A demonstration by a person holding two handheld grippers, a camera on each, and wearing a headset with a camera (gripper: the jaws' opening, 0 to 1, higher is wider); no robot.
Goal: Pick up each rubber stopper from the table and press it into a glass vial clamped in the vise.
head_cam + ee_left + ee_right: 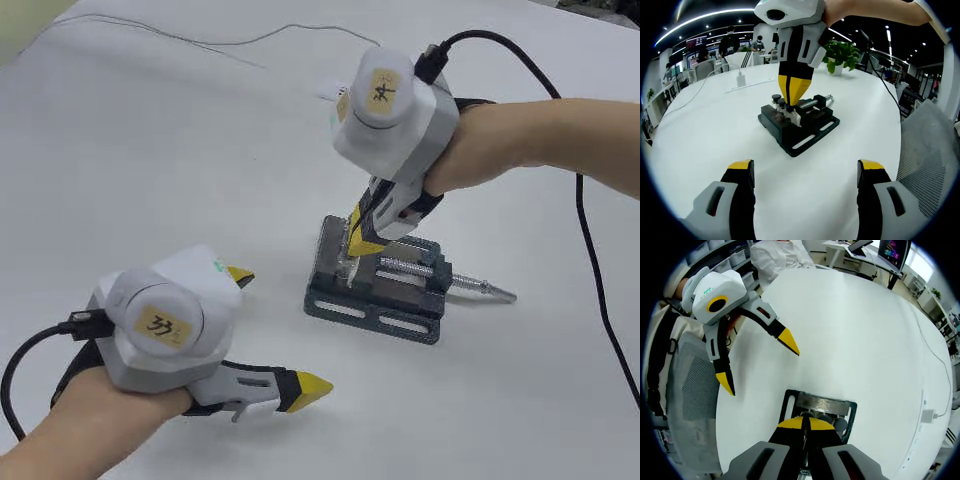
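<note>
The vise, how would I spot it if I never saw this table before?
Find the big white table. Right under the down-pointing right gripper sits the vise, a low metal block with slots in its base. A shiny screw pokes out of one side, and unlike the white-and-yellow gripper above it, its body is dark.

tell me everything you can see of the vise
The vise is a small dark metal bench vise with a slotted flat base, two jaws and a shiny screw sticking out one end. It sits flat on the white table. Small dark-topped vials stand in its jaws, and the shut right gripper points down with its tips at them.
</note>
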